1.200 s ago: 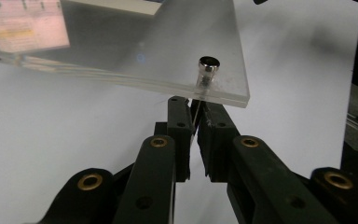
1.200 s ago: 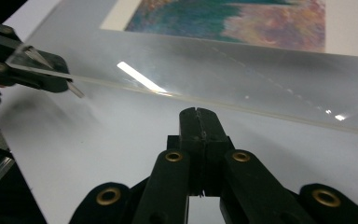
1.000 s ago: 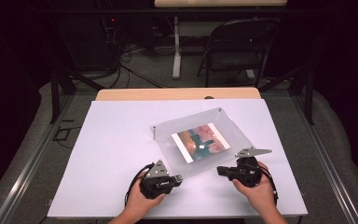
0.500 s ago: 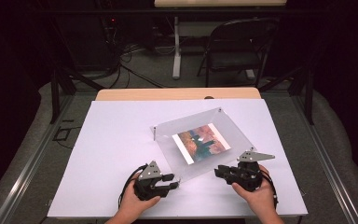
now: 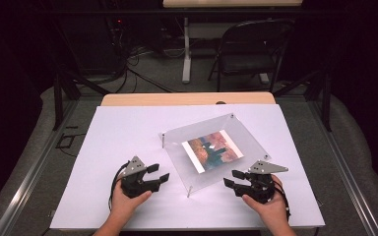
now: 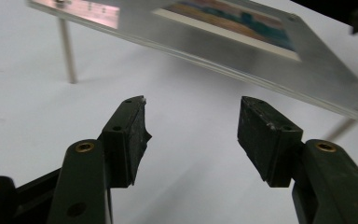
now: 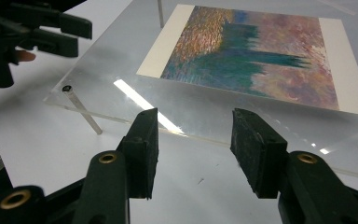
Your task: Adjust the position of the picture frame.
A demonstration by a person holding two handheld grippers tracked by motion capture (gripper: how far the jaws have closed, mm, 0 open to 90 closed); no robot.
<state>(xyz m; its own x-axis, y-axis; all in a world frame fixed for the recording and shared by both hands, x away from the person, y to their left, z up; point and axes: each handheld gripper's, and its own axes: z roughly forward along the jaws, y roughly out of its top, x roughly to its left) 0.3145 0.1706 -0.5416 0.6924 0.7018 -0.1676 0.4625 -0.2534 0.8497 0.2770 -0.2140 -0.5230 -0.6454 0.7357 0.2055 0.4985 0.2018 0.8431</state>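
A clear acrylic frame (image 5: 211,150) holding a painted print (image 5: 212,150) stands on thin metal legs near the middle of the white table (image 5: 128,128). The left tool (image 5: 156,173) and right tool (image 5: 232,180) flank its near corner, both wide open and empty, seemingly not touching it.

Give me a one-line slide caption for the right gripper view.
Open right gripper faces the near edge of a clear frame holding a painted print, raised on metal legs.
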